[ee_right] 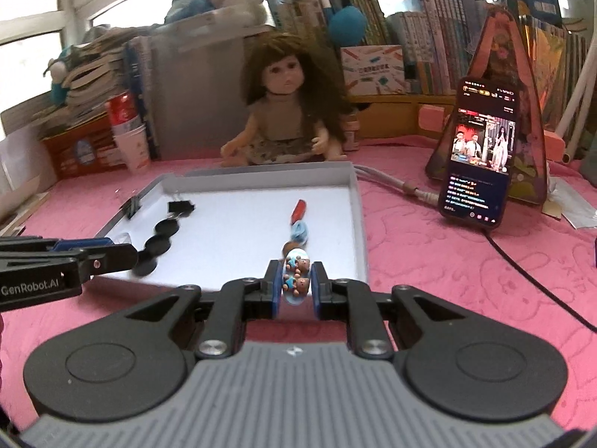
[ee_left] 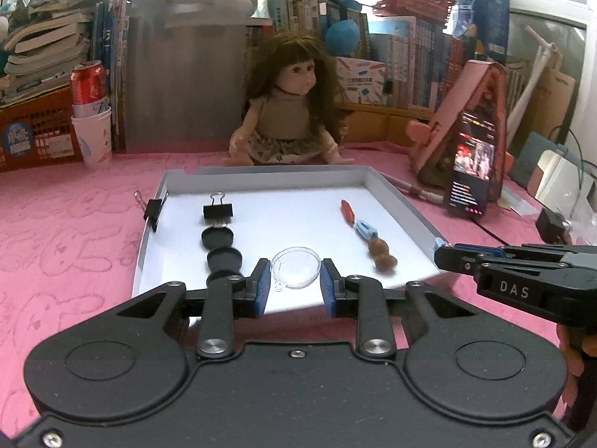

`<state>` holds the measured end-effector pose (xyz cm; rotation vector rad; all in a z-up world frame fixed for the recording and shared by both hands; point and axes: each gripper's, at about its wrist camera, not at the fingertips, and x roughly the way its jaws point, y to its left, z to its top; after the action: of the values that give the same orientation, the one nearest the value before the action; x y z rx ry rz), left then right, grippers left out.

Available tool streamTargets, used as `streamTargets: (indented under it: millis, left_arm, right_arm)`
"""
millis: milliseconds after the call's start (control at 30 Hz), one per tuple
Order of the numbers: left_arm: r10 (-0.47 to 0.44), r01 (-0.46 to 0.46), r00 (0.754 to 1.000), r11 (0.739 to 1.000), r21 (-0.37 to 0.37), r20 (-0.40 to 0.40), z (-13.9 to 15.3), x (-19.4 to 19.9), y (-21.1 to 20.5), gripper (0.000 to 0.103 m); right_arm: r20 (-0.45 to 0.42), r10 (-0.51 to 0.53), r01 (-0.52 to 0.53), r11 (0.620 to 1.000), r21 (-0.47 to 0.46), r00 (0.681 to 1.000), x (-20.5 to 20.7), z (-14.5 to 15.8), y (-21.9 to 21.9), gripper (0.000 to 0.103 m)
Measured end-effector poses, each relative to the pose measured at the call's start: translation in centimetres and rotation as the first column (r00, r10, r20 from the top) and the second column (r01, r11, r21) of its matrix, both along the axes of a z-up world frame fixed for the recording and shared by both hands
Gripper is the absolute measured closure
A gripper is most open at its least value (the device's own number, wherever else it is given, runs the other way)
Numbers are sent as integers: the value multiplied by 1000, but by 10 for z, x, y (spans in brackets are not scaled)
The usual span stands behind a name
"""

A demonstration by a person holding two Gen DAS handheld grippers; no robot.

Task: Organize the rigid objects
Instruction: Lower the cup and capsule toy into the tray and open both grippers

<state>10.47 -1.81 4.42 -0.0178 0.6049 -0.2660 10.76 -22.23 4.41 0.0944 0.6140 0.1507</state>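
I am clamping my left gripper [ee_left: 294, 283] on a clear round plastic dish [ee_left: 295, 268] over the near edge of the shallow white cardboard tray [ee_left: 395, 201], while my right gripper [ee_right: 295, 286] is squeezing a small bear-printed oval trinket [ee_right: 296, 275] above that same edge.

— Where does your left camera sit?

— Just behind my left gripper [ee_left: 294, 285], looking forward and downward along its fingers. It faces the white tray [ee_left: 395, 194] at close range from the near edge, with the doll [ee_left: 289, 112] and the bookshelf [ee_left: 418, 56] behind it.

— And the right?

— Same mounting behind my right gripper [ee_right: 295, 283], same downward tilt, set further right – the phone [ee_right: 479, 156] shows nearly face-on.

— Overlap?

— Both views take in the tray [ee_right: 356, 205], the doll [ee_right: 285, 108] and the pink tablecloth [ee_left: 74, 231]. Each also catches the other gripper from the side, at the frame edge.
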Motion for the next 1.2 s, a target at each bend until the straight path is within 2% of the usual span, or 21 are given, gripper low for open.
streamTargets:
  millis: [400,1200]
  left_arm:
    - [59,-58,998,997,43,-31,-20,50,-11,76]
    - [92,-83,991,992,98,-94,-49,80,-19,76]
  right_arm:
    - [-83,-60,61,998,12,995,48,-12,-2,83]
    - [-142,-70,64,997,-40,987,70,-31,6,83]
